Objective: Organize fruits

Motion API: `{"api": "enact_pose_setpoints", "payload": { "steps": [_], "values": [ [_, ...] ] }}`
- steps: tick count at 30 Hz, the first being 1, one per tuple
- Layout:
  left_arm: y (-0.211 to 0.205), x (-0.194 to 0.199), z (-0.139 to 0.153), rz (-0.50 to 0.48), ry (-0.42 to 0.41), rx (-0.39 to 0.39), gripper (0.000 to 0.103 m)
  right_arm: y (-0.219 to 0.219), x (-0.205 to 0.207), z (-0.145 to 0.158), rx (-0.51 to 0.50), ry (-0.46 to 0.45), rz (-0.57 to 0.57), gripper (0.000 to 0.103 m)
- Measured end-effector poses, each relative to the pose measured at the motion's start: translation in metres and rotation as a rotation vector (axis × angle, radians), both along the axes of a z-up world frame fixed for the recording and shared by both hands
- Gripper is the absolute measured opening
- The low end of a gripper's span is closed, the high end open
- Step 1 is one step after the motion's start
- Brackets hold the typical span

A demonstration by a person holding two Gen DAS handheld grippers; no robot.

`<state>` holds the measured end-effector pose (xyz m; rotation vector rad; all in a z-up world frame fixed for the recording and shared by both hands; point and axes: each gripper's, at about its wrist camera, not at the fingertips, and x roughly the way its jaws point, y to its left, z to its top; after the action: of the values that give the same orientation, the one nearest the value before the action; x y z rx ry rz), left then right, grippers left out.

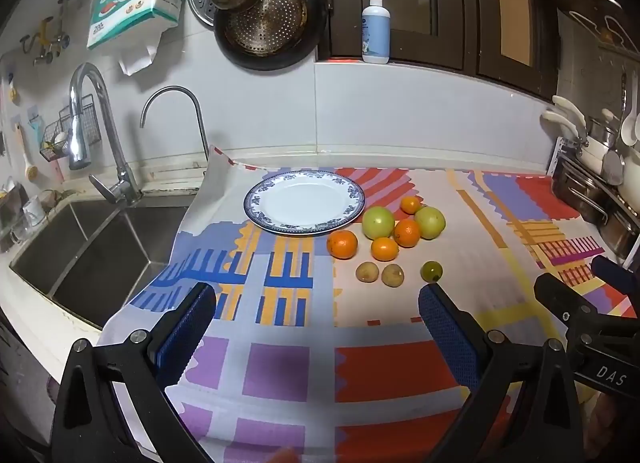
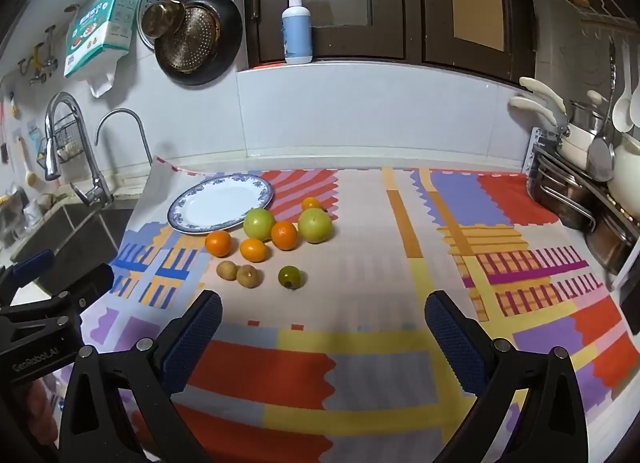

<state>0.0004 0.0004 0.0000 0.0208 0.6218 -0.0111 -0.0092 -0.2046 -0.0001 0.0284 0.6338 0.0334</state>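
Observation:
A white plate with a blue rim [image 1: 256, 207] [image 2: 180, 215] lies bare on the patterned cloth. To its right sits a loose cluster of fruit: two green apples [image 1: 378, 222] [image 2: 259, 224], several oranges [image 1: 342, 244] [image 2: 218, 243], two small brown fruits [image 1: 367, 272] [image 2: 227, 270] and a small dark green one [image 1: 431, 271] [image 2: 289, 276]. My left gripper [image 1: 318, 303] hovers open in front of the fruit, nothing between its fingers. My right gripper [image 2: 324, 309] is open too, to the right of the fruit. Each gripper shows at the edge of the other's view.
A steel sink [image 1: 80, 247] with two taps lies left of the cloth. Pans [image 1: 268, 19] hang on the wall. A pump bottle [image 1: 376, 27] stands on the ledge. Pots and utensils on a rack [image 2: 580, 183] crowd the right end of the counter.

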Motion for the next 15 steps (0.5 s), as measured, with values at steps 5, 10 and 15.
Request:
{"api": "enact_pose_setpoints", "payload": {
  "steps": [5, 10, 15],
  "values": [
    [0.000, -0.003, 0.002, 0.011, -0.018, 0.016, 0.103, 0.001, -0.001, 0.001, -0.002, 0.006, 0.010, 0.102],
    [0.001, -0.007, 0.004, -0.001, -0.038, 0.007, 0.103, -0.002, -0.011, 0.005, 0.004, -0.013, 0.010, 0.102],
    [0.001, -0.007, 0.006, 0.010, -0.052, 0.013, 0.103, -0.003, -0.013, 0.006, 0.009, -0.022, 0.031, 0.102]
  ]
}}
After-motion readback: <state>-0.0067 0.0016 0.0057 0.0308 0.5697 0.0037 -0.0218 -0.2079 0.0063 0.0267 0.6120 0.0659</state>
